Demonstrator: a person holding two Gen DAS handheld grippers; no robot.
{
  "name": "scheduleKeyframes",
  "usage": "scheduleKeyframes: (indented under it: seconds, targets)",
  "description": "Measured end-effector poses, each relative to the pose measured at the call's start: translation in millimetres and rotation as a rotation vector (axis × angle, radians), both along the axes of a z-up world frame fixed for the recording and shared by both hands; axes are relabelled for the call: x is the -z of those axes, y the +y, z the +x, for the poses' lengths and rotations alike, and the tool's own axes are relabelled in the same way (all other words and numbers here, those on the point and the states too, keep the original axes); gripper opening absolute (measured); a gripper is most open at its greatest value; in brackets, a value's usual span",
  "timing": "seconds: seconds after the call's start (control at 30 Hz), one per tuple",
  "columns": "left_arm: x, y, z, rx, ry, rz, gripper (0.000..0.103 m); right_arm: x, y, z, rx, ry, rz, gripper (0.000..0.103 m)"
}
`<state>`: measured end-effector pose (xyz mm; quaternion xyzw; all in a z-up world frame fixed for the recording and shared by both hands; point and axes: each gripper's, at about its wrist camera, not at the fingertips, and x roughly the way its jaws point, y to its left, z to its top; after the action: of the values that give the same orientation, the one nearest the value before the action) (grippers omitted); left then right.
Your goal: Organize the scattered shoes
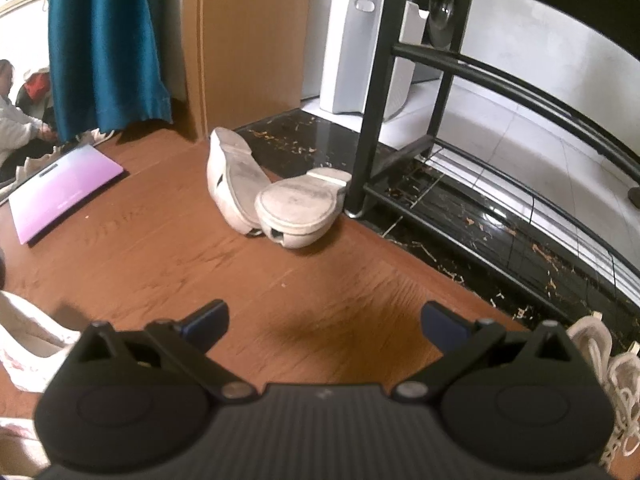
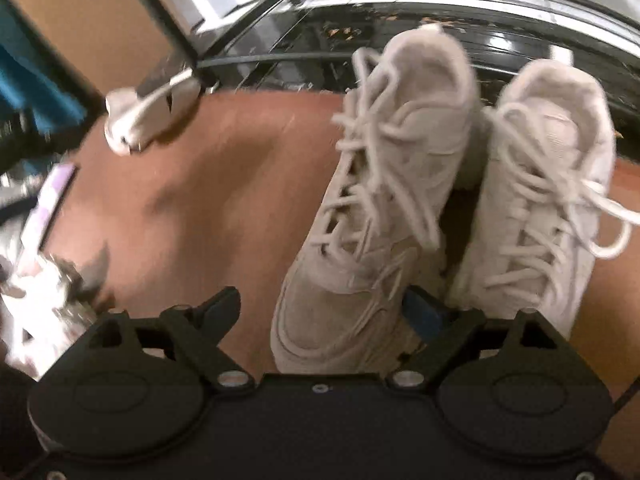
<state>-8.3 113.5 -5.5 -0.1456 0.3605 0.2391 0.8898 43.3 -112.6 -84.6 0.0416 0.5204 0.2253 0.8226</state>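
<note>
Two beige laced sneakers side by side on wood floor, toes toward black rack at 12; right gripper spread wide w/ left sneaker's heel between the jaws, pads not clamped. White flats upside down by rack leg at 12 of left gripper, jaws apart & empty; pink board at 10.

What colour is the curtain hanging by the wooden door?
Teal blue; the curtain shows best in the left wrist view.

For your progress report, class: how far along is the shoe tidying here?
Done: two laced sneakers stand side by side before the black rack. In hand: nothing; the right claw is open around one sneaker's heel. Left: two white flats lie overturned; the rack's visible shelves hold no shoes.
</note>
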Motion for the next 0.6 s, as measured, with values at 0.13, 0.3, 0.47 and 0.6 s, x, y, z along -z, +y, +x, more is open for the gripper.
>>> scheduleKeyframes:
  seconds: [0.13,0.3,0.47,0.6]
  targets:
    - [2.8,1.3,2.3,-0.001,0.011,-0.005,0.102,10.7,15.9,2.0,-0.127,-0.042,-0.094,0.082]
    - [4.9,1.5,2.9,0.003,0.017,-0.004,0.102,4.3,3.8,13.5,-0.095,-0.049,-0.078,0.07]
    - [5.7,3.2,4.3,-0.005,0.022,-0.016,0.102,-13.6,-8.3,9.0,-0.035,-0.074,-0.052,0.075]
    - [3.9,1.5,3.9,-0.001,0.018,-0.011,0.102,-20.4,29.6,-25.6,-0.258,-0.153,-0.071,0.077]
